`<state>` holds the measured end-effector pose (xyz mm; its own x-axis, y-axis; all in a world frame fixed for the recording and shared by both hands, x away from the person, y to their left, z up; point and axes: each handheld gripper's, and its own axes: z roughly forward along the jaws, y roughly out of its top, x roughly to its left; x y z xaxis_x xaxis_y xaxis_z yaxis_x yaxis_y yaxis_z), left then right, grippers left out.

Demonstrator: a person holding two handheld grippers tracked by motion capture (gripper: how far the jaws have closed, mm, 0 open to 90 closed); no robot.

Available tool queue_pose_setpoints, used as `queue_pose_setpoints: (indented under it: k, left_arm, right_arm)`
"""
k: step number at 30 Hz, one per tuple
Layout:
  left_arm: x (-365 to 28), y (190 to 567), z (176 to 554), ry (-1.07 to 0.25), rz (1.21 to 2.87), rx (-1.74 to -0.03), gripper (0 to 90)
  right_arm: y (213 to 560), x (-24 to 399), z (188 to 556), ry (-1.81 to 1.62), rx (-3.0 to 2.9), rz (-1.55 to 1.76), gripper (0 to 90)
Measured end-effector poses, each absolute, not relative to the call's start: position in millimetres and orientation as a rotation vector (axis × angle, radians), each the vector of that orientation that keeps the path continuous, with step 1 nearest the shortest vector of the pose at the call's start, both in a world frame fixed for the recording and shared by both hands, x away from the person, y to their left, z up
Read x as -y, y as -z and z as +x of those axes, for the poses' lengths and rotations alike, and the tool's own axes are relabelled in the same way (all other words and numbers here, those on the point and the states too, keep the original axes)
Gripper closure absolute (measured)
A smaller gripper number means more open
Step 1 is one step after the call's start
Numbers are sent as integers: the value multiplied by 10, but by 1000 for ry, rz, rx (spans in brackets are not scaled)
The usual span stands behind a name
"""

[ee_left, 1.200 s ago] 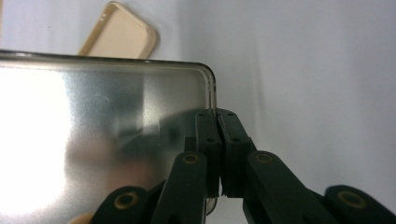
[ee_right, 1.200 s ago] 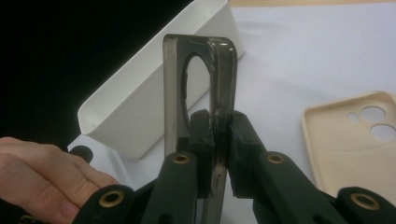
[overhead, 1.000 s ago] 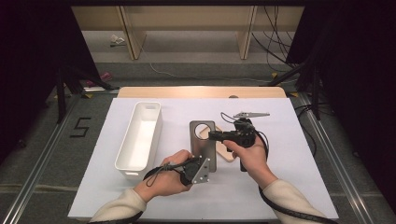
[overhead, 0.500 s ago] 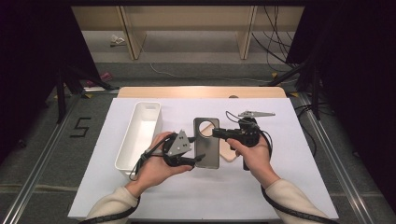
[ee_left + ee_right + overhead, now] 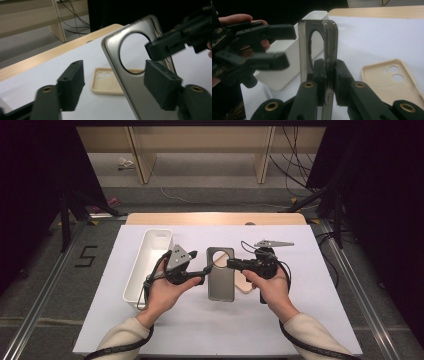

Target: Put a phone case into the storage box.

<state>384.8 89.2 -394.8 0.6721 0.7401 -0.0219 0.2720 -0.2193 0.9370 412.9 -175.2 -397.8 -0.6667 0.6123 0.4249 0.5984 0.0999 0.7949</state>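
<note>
A grey phone case (image 5: 221, 279) with a big round camera hole is held above the white table, and my right gripper (image 5: 231, 264) is shut on its edge near that hole. The right gripper view shows the pads (image 5: 320, 75) pinching the case (image 5: 329, 37) edge-on. My left gripper (image 5: 204, 271) sits just left of the case, its jaws having just been opening. In the left gripper view they stand wide, with the case's edge (image 5: 117, 65) between the left gripper (image 5: 113, 75) jaws but untouched. A beige phone case (image 5: 246, 284) lies flat beneath.
A long white bin (image 5: 150, 265) stands at the left of the white table cover (image 5: 300, 320), close behind my left hand. A wooden table edge (image 5: 215, 218) runs along the far side. The beige case (image 5: 392, 77) lies hollow side up.
My left gripper has let go of the grey case's lower end, opened, and moved left and up beside the case. The right gripper and the case have stayed put.
</note>
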Motion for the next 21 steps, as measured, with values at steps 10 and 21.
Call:
queue_pose_setpoints:
  k: [10, 21]
  left_arm:
    - [-893, 3913, 3912, -496, 1711, -901, 502]
    - [-884, 3972, 3951, -402, 1683, -950, 666]
  right_arm:
    - [3982, 1720, 4101, -1661, -2332, 1257, 819]
    - [3975, 1711, 4091, -1662, -2331, 1252, 819]
